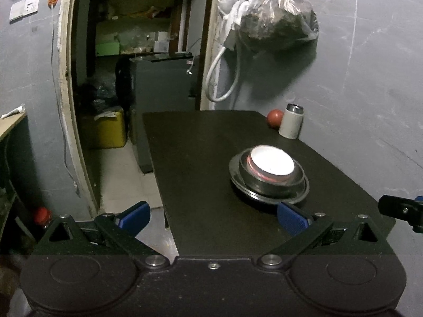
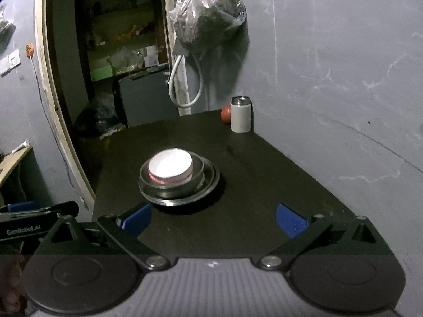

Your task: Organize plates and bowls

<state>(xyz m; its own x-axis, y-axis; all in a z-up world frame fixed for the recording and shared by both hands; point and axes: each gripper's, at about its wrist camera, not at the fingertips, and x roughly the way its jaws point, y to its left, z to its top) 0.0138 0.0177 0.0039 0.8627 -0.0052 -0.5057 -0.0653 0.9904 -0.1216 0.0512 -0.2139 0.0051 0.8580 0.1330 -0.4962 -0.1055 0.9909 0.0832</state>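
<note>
A stack stands on the dark table (image 1: 201,163): a steel plate (image 1: 267,199) at the bottom, a steel bowl (image 1: 275,183) in it, and a pink bowl with a white inside (image 1: 272,159) on top. The right wrist view has the same steel plate (image 2: 208,185), steel bowl (image 2: 169,189) and pink bowl (image 2: 170,165) left of centre. My left gripper (image 1: 214,218) hangs open over the table's near left edge, its right fingertip just before the plate's rim. Short of the stack, my right gripper (image 2: 214,220) is open with nothing between its fingers.
A white can (image 1: 291,121) and a red ball (image 1: 275,118) sit at the table's far right corner by the grey wall. A plastic bag (image 1: 277,18) hangs above. A doorway (image 1: 132,52) with cluttered shelves and a yellow box (image 1: 105,129) lies to the left.
</note>
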